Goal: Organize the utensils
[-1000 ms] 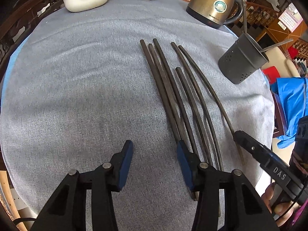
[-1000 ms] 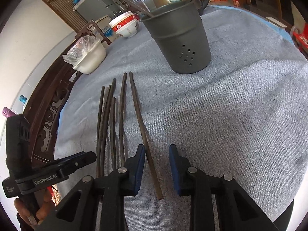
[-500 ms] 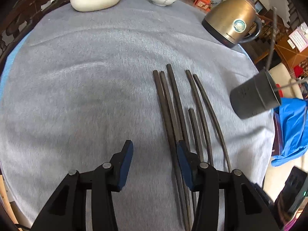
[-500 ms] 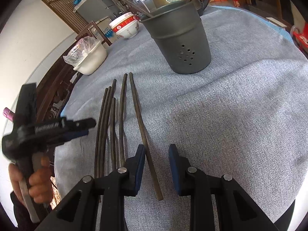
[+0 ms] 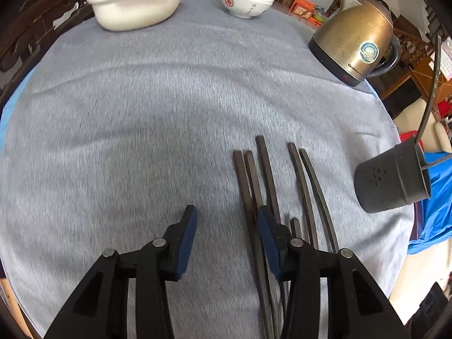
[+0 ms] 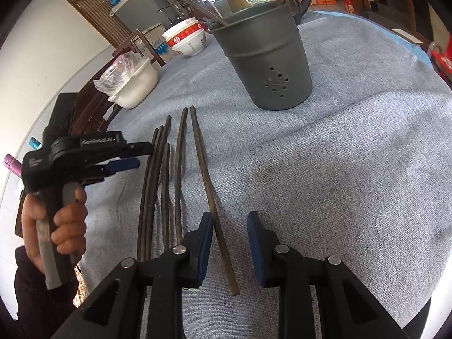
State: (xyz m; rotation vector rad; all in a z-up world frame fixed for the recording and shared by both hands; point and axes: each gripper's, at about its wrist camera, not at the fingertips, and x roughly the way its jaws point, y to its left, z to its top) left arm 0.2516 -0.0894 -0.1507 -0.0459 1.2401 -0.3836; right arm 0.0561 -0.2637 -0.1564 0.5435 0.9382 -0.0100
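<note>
Right gripper [image 6: 228,243] jaws apart, straddling rightmost chopstick [image 6: 210,195]; its long axis runs toward holder [image 6: 265,65]. Left gripper [image 5: 226,236] jaws apart, empty, beside remaining chopsticks [image 5: 282,180] on cloth.

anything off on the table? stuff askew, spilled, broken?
Nothing spilled or broken. The loose chopsticks on the grey cloth are noticeably bowed and staggered, one set further back, and the rightmost one splays away from the bundle. The grey holder stands upright with a few utensils leaning in it.
</note>
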